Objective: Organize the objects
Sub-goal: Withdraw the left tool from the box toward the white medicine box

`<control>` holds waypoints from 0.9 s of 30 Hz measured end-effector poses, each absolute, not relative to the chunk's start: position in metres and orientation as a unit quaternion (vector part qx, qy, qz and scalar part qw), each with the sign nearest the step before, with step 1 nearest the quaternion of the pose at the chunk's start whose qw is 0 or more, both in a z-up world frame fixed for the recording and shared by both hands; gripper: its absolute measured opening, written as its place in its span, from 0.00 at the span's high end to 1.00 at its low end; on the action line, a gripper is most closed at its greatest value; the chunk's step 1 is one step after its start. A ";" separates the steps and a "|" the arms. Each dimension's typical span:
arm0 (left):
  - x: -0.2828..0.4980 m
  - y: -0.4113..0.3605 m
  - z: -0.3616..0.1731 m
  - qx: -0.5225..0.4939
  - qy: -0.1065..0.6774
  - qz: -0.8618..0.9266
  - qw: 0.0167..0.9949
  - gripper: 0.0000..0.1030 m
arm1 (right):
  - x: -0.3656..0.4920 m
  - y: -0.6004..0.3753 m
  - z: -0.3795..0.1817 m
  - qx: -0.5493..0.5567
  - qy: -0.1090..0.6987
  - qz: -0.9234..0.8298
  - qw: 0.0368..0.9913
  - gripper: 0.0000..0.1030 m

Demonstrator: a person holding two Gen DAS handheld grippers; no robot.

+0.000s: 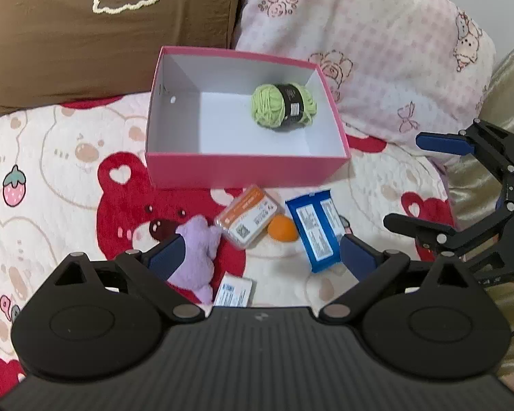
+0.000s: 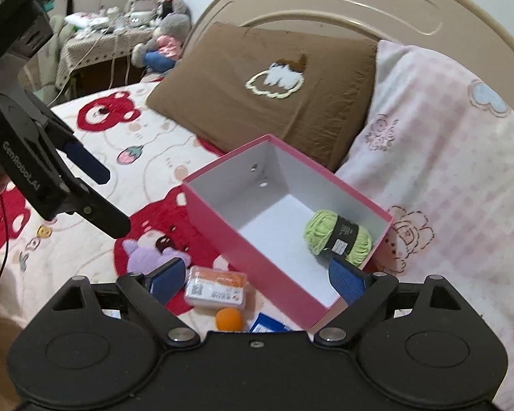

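Here the left gripper [image 1: 260,257], jaws wide and empty, hangs nearest the purple plush [image 1: 197,253] by its left finger; right gripper [image 2: 257,279], equally wide, overhangs the pink box [image 2: 219,233]

In the right wrist view, the blue packet [image 2: 267,325] at six o'clock hides mostly behind the gripper body, and the purple plush [image 2: 144,257] sits partly behind a finger [image 2: 166,279]. Label print stays unreadable.
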State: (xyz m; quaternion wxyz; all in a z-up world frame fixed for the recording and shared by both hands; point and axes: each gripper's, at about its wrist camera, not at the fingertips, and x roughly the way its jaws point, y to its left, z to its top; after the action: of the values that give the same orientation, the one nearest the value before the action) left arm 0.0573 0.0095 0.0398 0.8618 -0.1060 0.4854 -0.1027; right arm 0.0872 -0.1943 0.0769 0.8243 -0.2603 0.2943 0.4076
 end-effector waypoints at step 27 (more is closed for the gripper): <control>0.017 0.012 -0.059 -0.152 0.551 -0.070 0.818 0.07 | 0.012 -0.140 0.007 -0.363 0.345 0.536 0.679 0.10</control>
State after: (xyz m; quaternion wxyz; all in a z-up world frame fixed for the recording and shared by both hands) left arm 0.0169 0.0121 -0.0591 0.8177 -0.1522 0.5508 -0.0696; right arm 0.0119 -0.1404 0.0066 0.6793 -0.3631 0.3452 0.5363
